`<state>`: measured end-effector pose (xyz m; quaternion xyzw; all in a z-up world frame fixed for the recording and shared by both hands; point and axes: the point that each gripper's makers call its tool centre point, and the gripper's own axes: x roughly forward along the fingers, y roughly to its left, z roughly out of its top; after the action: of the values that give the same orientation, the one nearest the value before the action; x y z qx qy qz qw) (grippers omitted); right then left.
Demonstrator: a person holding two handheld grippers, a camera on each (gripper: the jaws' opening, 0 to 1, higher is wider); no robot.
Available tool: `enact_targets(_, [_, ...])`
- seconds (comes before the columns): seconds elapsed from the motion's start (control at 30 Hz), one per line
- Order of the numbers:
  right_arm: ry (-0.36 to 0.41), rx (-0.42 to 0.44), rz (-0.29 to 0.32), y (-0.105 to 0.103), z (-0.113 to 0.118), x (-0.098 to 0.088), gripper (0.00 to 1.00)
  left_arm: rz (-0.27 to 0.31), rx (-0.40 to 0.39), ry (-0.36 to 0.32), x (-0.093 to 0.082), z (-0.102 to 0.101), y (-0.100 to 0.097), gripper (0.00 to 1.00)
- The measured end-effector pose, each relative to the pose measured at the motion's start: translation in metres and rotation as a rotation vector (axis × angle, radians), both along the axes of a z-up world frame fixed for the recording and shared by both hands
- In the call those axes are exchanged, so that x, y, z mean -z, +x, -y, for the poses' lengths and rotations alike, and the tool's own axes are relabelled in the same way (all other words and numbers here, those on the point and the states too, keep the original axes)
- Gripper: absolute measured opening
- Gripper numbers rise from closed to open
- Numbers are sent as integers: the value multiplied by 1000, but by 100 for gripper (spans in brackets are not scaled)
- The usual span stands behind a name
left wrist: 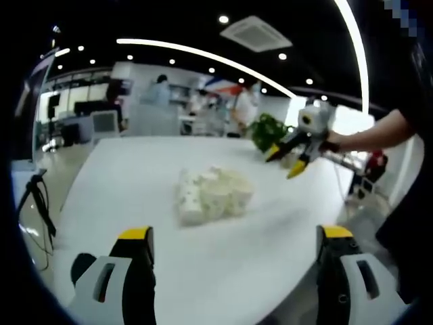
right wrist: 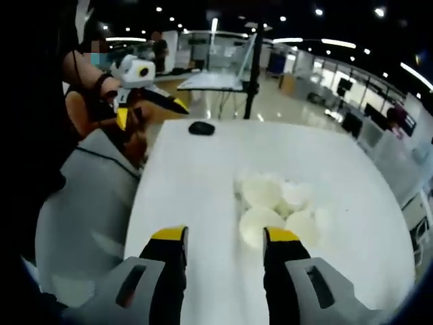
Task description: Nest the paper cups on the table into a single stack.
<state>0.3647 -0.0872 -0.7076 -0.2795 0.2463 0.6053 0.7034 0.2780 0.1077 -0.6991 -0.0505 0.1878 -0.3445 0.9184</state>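
White table (left wrist: 135,183) in a lit open hall carries a huddle of paper cups (left wrist: 211,194) at its middle, at 12 o'clock of the left gripper (left wrist: 233,247), whose jaws stand wide and empty. Right gripper (right wrist: 223,247), parted narrower, holds nothing; cups (right wrist: 281,210) sit at 1 o'clock. They look light, thin and crushable; pinch a rim gently.

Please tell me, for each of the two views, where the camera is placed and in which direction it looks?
Left gripper view: rides on the left gripper, facing across the white table at the paper cups; the right gripper and a forearm enter from the right.
Right gripper view: rides on the right gripper, facing the cups from the opposite side; the left gripper shows upper left.
Both share table, cups and the other gripper.
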Motion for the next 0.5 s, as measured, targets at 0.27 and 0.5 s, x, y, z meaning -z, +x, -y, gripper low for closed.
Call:
enact_targets(0.27, [-15, -24, -24, 8, -7, 12, 35, -11, -1, 7, 6, -2, -1, 100])
enact_targets(0.5, [-39, -20, -44, 16, -10, 24, 34, -22, -11, 8, 11, -6, -2, 100])
